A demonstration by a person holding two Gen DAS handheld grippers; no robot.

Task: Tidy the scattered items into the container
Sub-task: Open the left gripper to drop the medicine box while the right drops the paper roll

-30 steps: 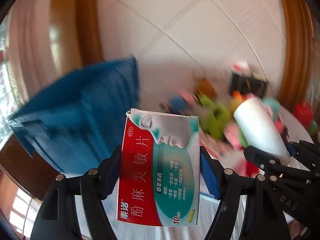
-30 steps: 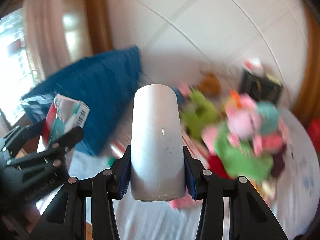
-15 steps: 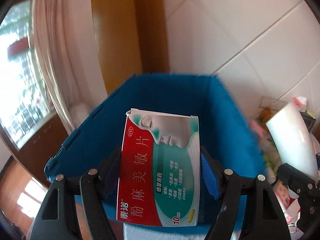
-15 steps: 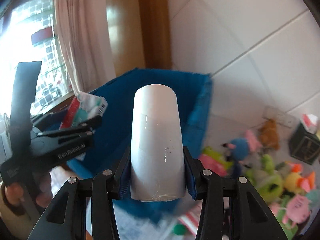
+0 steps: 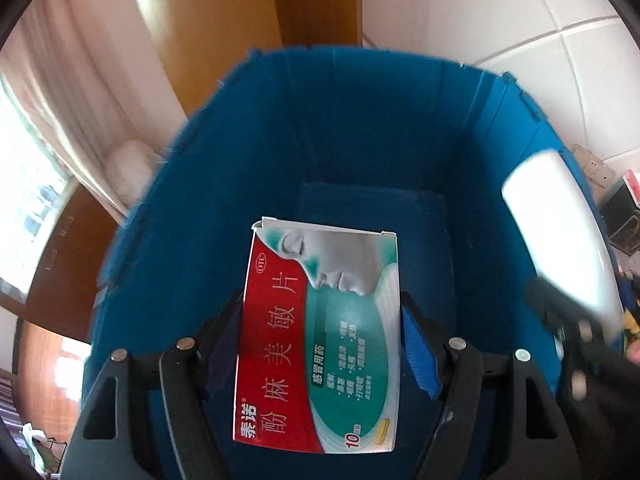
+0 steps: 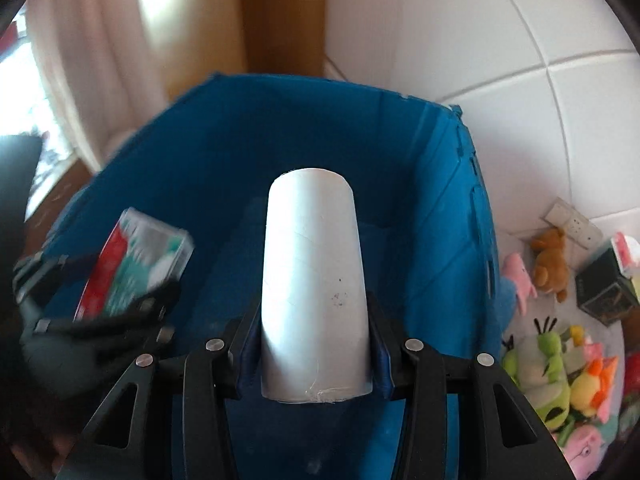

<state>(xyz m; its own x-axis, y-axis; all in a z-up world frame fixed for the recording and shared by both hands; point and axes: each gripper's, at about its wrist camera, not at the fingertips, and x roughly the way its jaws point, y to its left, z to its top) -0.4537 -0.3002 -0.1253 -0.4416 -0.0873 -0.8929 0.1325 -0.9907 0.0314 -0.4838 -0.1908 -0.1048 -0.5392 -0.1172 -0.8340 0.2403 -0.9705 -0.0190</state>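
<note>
Overhead now: both tools hang above the open blue container (image 5: 360, 128). Left hand-held gripper (image 5: 320, 344) clamps a red-and-teal medicine box (image 5: 320, 336). Right hand-held gripper (image 6: 314, 340) clamps a white tube (image 6: 312, 280). Plush toys (image 6: 560, 376) lie scattered just right of the container.

Bright daylight from left window (image 5: 28, 216), motion blur, fisheye-curved dark corners

One blue bin (image 6: 440, 184), one medicine box (image 5: 320, 340), one white tube (image 6: 314, 288), two grippers (image 5: 322, 344) (image 6: 314, 344), one brown plush bear (image 6: 550, 260), one dark carton (image 6: 606, 292), one wall socket (image 6: 574, 222)
</note>
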